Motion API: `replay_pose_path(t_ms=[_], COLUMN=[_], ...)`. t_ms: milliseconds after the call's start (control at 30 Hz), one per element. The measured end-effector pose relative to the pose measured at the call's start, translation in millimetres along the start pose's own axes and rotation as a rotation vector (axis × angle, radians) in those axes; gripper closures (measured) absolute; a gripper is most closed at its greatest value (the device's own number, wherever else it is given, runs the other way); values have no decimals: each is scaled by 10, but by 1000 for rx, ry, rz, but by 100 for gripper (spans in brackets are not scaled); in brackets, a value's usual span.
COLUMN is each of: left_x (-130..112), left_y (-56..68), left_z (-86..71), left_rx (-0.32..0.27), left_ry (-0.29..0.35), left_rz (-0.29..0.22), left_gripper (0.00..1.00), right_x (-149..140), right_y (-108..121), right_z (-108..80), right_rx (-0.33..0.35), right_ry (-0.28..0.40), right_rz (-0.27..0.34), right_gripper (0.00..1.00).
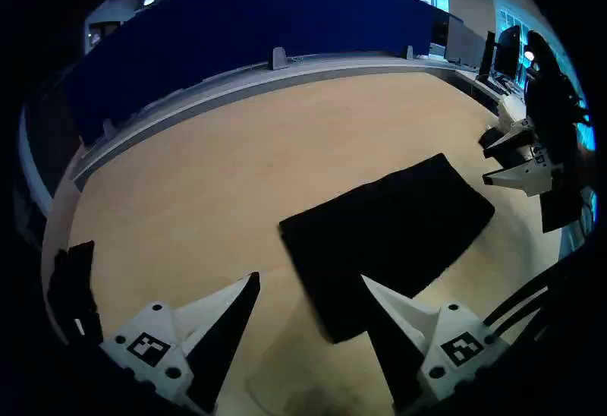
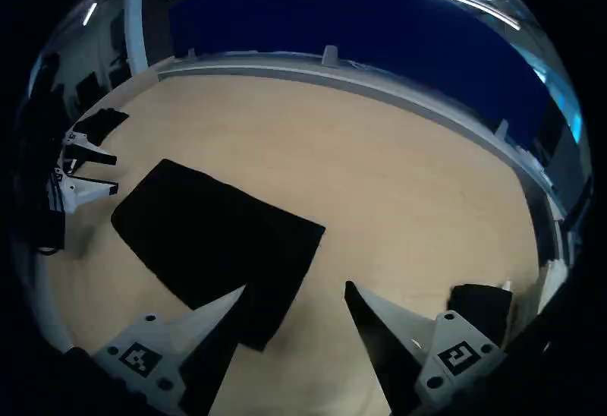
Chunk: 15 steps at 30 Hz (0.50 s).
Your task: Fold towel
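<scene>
A black towel (image 1: pixel 387 237) lies flat on the light wooden table, folded into a rectangle. In the left gripper view my left gripper (image 1: pixel 309 288) hovers open above the towel's near corner, holding nothing. The right gripper (image 1: pixel 510 159) appears at the far right of that view, beyond the towel, open. In the right gripper view the towel (image 2: pixel 212 245) spreads to the left of centre, and my right gripper (image 2: pixel 296 296) is open above its near right corner. The left gripper (image 2: pixel 102 171) shows at the left edge, past the towel's far end.
A blue partition (image 1: pixel 250 29) on a grey rail runs along the table's far edge. A small black object (image 1: pixel 72 291) lies at the table's left edge, also visible as a dark block (image 2: pixel 482 306) near my right finger. Monitors (image 1: pixel 507 48) stand at the far right.
</scene>
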<state>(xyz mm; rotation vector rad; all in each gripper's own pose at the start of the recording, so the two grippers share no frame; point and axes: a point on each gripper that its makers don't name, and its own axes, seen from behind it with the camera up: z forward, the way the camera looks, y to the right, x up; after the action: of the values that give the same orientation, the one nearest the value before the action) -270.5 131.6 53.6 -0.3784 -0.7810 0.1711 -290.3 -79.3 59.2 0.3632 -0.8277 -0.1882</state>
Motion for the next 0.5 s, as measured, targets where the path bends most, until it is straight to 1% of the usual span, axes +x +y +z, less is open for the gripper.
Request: replay_pose_path(t_ms=[200,367,500], left_x=[-140,-192,-225], left_y=[68,71,49], left_z=[-106,-165,-231], left_rx=[-2,5,18], left_ry=[-6,-7,-1], left_rz=[-12,-26,-39], left_gripper=[11,11,12], right_x=[-130,-173,-167], right_y=[-3,-3,-30], right_z=[-130,-164,-173], right_rx=[-4,-4,5], right_ry=[-2,-5,-6], right_rz=[6,4,-12], right_gripper=[9,9,9])
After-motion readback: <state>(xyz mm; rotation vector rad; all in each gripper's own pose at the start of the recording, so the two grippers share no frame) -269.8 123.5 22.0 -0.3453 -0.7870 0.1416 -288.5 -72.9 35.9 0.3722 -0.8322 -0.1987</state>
